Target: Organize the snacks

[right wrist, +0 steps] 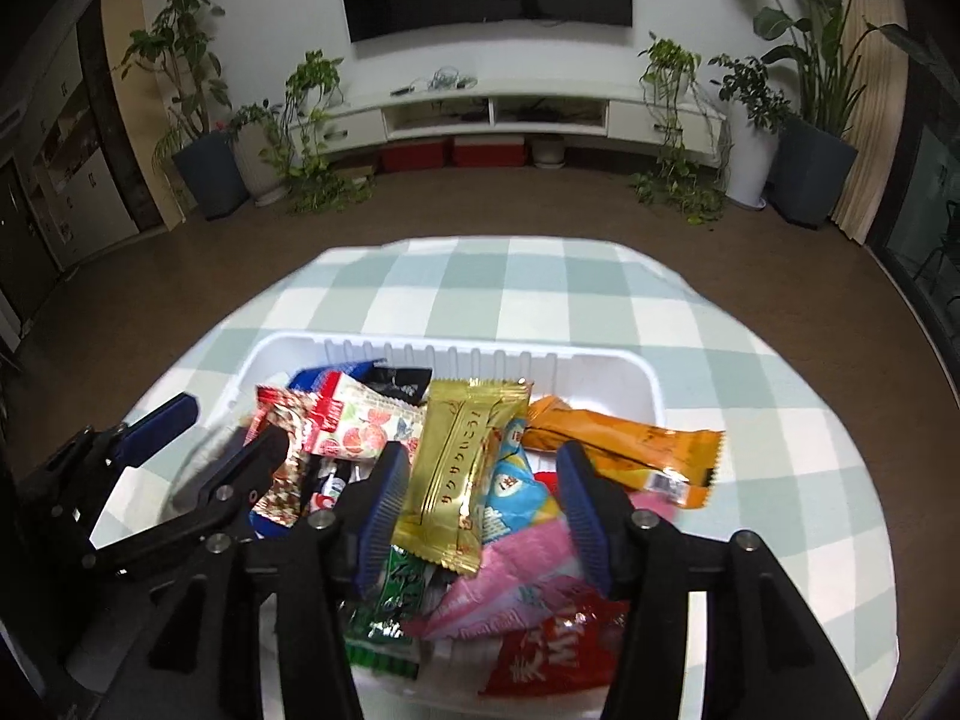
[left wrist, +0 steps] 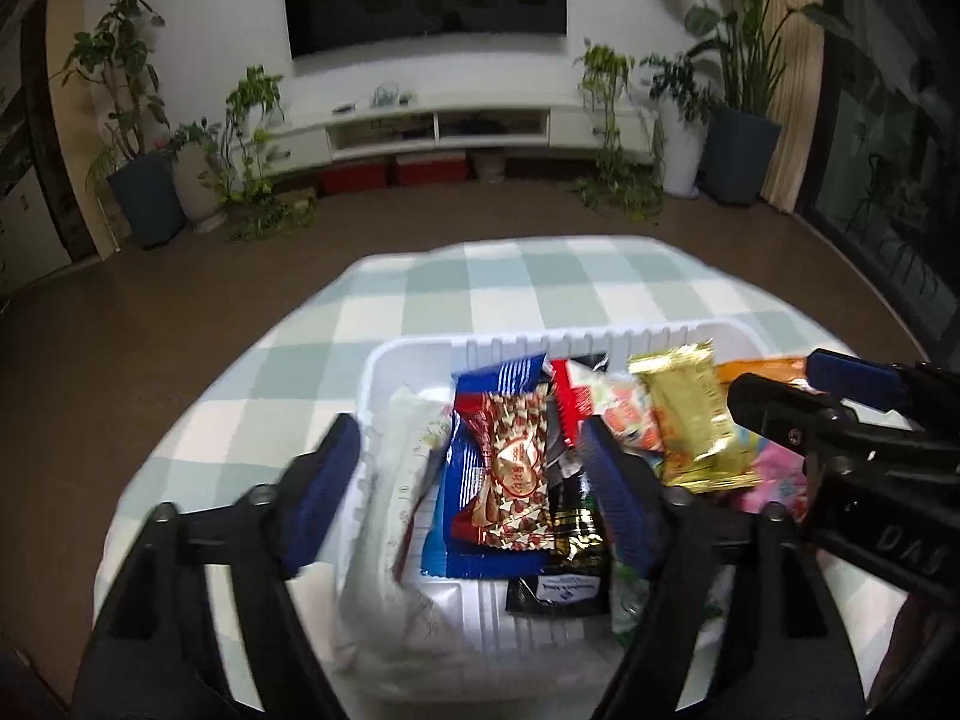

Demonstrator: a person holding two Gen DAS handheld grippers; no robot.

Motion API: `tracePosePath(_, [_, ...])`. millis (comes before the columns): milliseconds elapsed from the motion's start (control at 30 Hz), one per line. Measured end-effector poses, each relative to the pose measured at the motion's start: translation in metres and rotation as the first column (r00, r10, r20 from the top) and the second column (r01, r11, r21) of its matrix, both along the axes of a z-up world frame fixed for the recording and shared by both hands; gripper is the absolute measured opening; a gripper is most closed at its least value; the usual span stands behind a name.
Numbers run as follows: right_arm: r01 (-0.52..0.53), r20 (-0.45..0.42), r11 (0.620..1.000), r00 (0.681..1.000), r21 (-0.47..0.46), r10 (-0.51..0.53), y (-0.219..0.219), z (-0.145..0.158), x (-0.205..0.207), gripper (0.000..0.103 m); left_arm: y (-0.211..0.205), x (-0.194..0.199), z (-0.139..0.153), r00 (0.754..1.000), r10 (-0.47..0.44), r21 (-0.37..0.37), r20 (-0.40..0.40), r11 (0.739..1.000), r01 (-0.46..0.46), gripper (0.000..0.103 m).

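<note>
**Both claws open and empty above the filled snack tray**

The left gripper (left wrist: 468, 480) and right gripper (right wrist: 480, 510) stood wide, gripping nothing, with wrappers just below their pads. The orange packet (right wrist: 624, 450), overhanging the rim right of the right claw, could probably slip out if nudged. Beyond the tips, the white tray (right wrist: 600, 372) held a gold packet (right wrist: 462, 468), a blue-and-red packet (left wrist: 492, 456) and others on the checked tablecloth (right wrist: 540, 294).

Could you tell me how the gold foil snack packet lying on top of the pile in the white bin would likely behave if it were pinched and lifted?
The gold foil packet looks flat and thin, so probably light. Its glossy, creased wrapper may slip between the pads and should crinkle rather than stay stiff. It rests loose on other wrappers in the white bin, so a push would likely slide it.
</note>
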State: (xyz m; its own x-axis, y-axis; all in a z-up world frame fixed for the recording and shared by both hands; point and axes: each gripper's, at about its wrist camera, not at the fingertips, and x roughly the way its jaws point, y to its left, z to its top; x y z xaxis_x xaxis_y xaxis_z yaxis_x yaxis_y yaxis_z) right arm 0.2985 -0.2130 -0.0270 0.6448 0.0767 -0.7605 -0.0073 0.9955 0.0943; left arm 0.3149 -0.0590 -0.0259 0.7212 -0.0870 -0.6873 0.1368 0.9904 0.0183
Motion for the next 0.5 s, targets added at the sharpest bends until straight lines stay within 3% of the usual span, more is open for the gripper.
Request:
tracePosePath(67, [0.017,0.041,0.999,0.999,0.029,-0.018,-0.004,0.013,-0.011,0.08,0.001,-0.016,0.015,0.998,-0.01,-0.001,0.06,1.0,0.01,0.1])
tracePosePath(100, [0.024,0.074,0.999,0.997,0.049,-0.027,-0.006,0.023,-0.019,0.082,0.001,-0.026,0.024,0.995,-0.009,0.008,0.095,1.0,0.009,0.102])
tracePosePath(233, [0.03,0.189,0.996,0.981,0.087,-0.046,-0.01,0.054,-0.053,0.094,-0.001,-0.069,0.06,0.975,0.002,0.055,0.222,0.998,-0.015,0.102])
tracePosePath(300, [0.044,0.265,0.993,0.962,0.106,-0.071,-0.014,0.071,-0.077,0.103,0.0,-0.094,0.078,0.961,0.027,0.079,0.274,0.996,-0.051,0.102])
tracePosePath(333, [0.052,0.308,0.992,0.948,0.117,-0.086,-0.017,0.08,-0.09,0.103,0.0,-0.106,0.087,0.955,0.031,0.088,0.294,0.994,-0.06,0.102])
tracePosePath(400, [0.066,0.368,0.988,0.923,0.139,-0.114,-0.021,0.096,-0.116,0.103,0.001,-0.13,0.102,0.949,0.031,0.077,0.312,0.995,-0.057,0.102])
tracePosePath(500, [0.086,0.42,0.98,0.894,0.179,-0.155,-0.029,0.117,-0.152,0.103,0.006,-0.162,0.12,0.96,0.035,0.015,0.278,0.999,-0.041,0.102])
